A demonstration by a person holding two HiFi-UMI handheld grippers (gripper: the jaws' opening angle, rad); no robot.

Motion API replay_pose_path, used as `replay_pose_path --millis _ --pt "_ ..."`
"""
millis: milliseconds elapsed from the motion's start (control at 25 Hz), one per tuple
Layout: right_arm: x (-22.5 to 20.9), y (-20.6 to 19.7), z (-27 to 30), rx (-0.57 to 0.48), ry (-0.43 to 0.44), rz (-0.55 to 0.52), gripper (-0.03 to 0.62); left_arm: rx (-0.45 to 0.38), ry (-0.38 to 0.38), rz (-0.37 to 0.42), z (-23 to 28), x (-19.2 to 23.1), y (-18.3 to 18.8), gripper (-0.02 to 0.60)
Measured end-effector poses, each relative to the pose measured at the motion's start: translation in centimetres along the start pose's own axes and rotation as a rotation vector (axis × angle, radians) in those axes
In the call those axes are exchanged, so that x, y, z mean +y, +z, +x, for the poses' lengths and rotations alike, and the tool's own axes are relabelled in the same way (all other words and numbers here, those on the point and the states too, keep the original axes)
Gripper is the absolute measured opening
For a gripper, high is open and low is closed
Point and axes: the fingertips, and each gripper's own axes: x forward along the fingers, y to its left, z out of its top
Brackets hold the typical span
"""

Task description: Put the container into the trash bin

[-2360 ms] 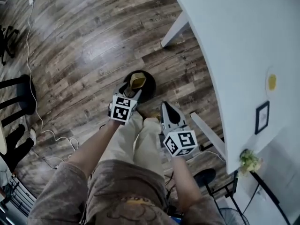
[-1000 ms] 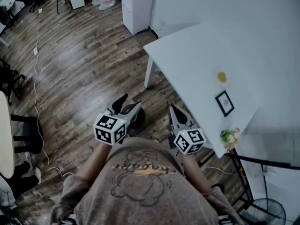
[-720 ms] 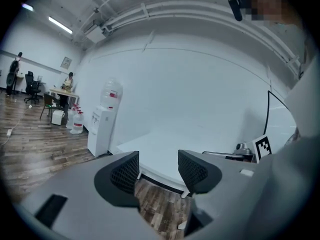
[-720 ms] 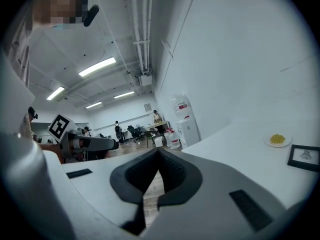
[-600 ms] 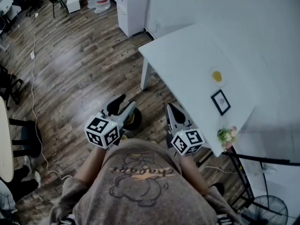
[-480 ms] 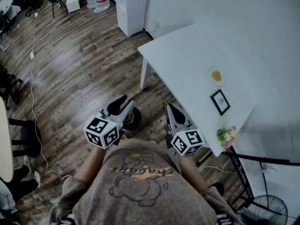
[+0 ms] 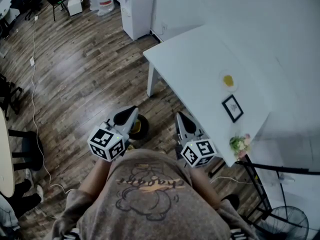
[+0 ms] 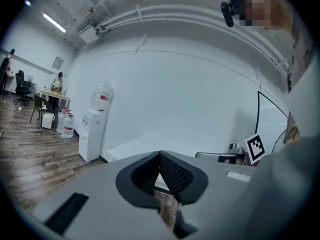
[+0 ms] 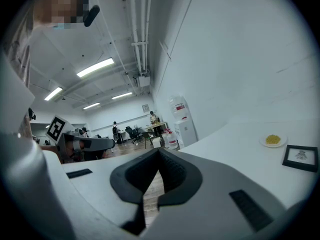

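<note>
Your left gripper (image 8: 160,155) has its pads (image 8: 176,174) pressed together with nothing between them; only floorboards show below the tips. Your right gripper (image 9: 159,154) matches it: pads (image 9: 173,175) meeting at the tip, nothing pinched. In the head view the left gripper (image 7: 127,116) and right gripper (image 7: 181,121) are held out in front of your chest, side by side and apart.

Just past the left gripper's tips, the dark round trash bin (image 7: 141,128) stands on the floor, left of the white table (image 7: 200,59) and partly hidden by that gripper. A pale speck shows in its mouth; it may be the container, but it is too small to be sure. No container appears on the table or in either grip, so the drop looks done.

Should you need to reseat it, I'd expect a throwaway container to be light and thin-walled, so it would dent under a hard squeeze. Take it across the rim or a side wall, and close gently.
</note>
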Motion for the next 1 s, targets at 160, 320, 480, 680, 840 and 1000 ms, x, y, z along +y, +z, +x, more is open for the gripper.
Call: replay_pose_path --millis 160,320,480,680,840,1000 --pt "-0.3 0.5 -0.2 -0.017 -0.022 -0.044 0.000 -0.029 -0.010 0.044 0.5 -0.2 0.3 0.003" --pt "-0.4 0.2 -0.4 -0.029 -0.030 -0.073 0.000 -0.046 -0.003 0.044 0.7 0.1 -0.1 0.003" --pt "-0.7 -0.3 -0.6 -0.030 -0.038 -0.080 0.000 -0.053 0.006 0.040 1.0 0.3 -1.0 0.003" --pt "-0.8 -1.2 -0.4 -0.017 -0.036 -0.072 0.000 -0.054 0.027 0.007 1.0 1.1 -2.4 0.003" --pt "-1.2 -2.4 -0.1 -0.006 -0.035 -0.062 -0.002 -0.054 0.036 0.012 1.1 1.4 -3.3 0.003" --pt "-1.4 -3.6 0.3 0.002 -0.034 -0.053 -0.003 -0.047 0.037 0.020 1.2 1.9 -4.0 0.003"
